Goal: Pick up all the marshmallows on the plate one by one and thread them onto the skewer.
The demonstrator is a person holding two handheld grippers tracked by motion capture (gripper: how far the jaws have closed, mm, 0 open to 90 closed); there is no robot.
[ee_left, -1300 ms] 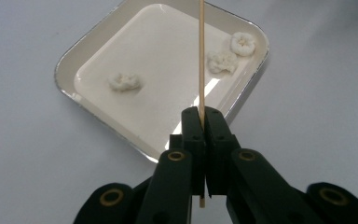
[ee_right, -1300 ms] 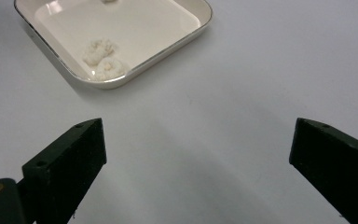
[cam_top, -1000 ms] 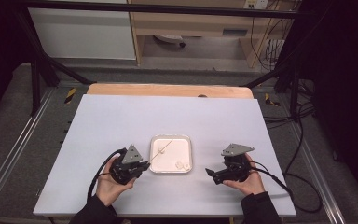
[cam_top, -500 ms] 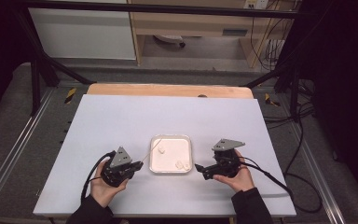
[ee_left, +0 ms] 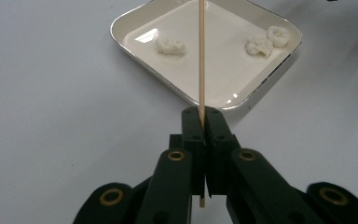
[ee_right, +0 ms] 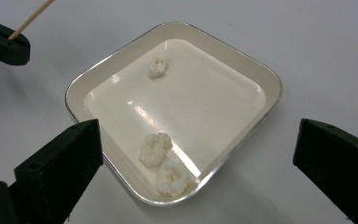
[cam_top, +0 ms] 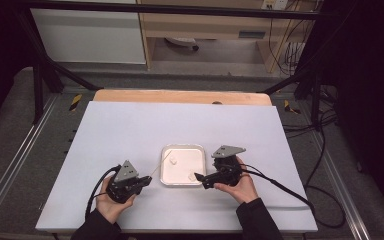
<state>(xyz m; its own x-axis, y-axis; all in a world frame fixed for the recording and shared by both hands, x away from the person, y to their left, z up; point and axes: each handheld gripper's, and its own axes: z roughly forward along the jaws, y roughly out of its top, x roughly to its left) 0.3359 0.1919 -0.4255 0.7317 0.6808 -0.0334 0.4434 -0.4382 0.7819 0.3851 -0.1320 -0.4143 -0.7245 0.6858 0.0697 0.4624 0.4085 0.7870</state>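
Looking down in the high view: white counter (cam_top: 130, 130), a person's two hands at its near edge. Left tongs (cam_top: 141, 181) sit left of a shallow square tray (cam_top: 166, 172), clamped on a thin wooden skewer (cam_top: 161, 165) that slants up and right over the tray's left rim. Right tongs (cam_top: 200, 178) lie at the tray's near right corner, tips pointing left toward it. Small white pieces in the tray, one near the far left (cam_top: 173, 161), more at the near right corner (cam_top: 192, 176).

Left gripper view: left tongs (ee_left: 201, 122) closed tight on the skewer (ee_left: 201, 56), which runs straight up between the pads and out over the tray (ee_left: 121, 39). Its lower end pokes out below the pads. One white floret (ee_left: 170, 45) lies left of the skewer line, two (ee_left: 266, 42) lie right of it, near the tray's corner.

Right gripper view: right tongs (ee_right: 196, 154) stand wide open, nothing between them, one jaw on each side of the tray's near corner (ee_right: 270, 100). Two florets (ee_right: 162, 163) lie touching each other just inside that corner; a third (ee_right: 158, 66) sits well apart, farther in. Skewer tip and the other tongs (ee_right: 4, 44) at upper left.
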